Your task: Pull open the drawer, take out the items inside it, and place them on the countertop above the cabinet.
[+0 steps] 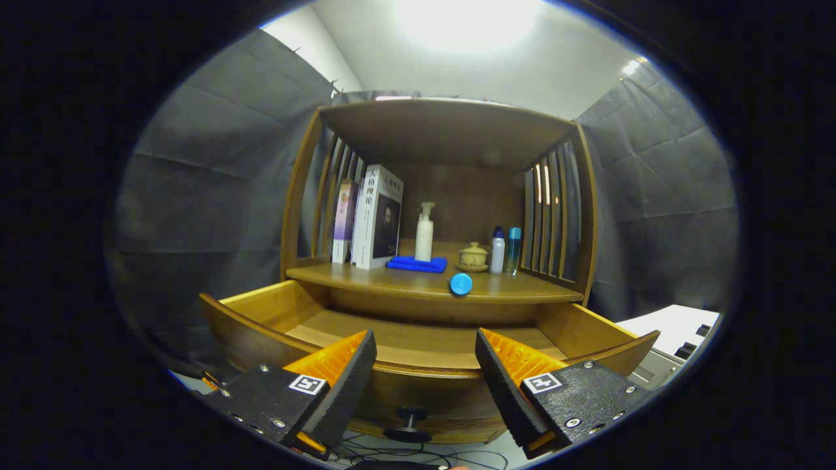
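Drawer [418, 339]: wooden, mid-brown, curved front, pulled out full from cabinet [444, 196] base, sits just under countertop [405, 284]. Inside pale wood floor visible; front part of interior hidden behind drawer front & fingers, so contents there can't be told. Dark round knob [408, 424] at centre of front panel, low, between the two fingers.

Gripper [424, 359]: fingers spread wide apart, holding nothing, hovering in front of drawer front, one either side of knob; not touching drawer as far as can be seen.

Countertop: wood, same tone, front edge curved. Items on it, left to right:
- books [366, 219], upright, against left slatted side
- blue cloth [417, 264], folded, flat, just right of books
- white pump bottle [424, 232], upright, behind cloth
- blue round item [461, 283], near front edge, apart from rest; type unclear
- small lidded cup on saucer [473, 256], beige
- white bottle w/ dark cap [498, 250] & blue bottle [514, 250], side by side, near right slats

Cabinet: open-front hutch, slatted sides, solid top & back.

Room: dark grey cloth walls [209, 183] both sides, white ceiling w/ bright light [467, 19]. White unit [673, 333] to right of drawer. Cables [418, 450] on floor below knob.
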`<state>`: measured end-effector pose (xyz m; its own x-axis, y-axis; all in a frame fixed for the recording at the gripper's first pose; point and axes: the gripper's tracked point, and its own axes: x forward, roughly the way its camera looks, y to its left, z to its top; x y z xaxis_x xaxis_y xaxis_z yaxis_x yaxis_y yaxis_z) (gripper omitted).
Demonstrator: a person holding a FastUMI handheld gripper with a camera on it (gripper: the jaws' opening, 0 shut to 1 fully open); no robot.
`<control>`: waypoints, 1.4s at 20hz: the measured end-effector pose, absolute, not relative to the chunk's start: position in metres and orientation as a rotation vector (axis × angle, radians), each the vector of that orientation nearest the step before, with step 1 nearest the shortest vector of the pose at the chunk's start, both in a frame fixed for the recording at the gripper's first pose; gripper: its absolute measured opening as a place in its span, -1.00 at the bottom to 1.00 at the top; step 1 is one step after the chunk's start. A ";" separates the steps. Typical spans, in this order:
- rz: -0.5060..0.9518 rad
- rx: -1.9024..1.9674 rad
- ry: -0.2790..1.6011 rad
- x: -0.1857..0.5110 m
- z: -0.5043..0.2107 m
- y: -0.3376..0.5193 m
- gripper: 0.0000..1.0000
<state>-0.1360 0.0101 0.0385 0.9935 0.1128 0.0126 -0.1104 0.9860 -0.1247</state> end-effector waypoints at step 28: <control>0.059 -0.104 0.112 -0.139 -0.034 0.010 0.94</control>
<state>-0.1389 0.0098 -0.0344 0.9920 0.0525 -0.1146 -0.0642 0.9929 -0.1004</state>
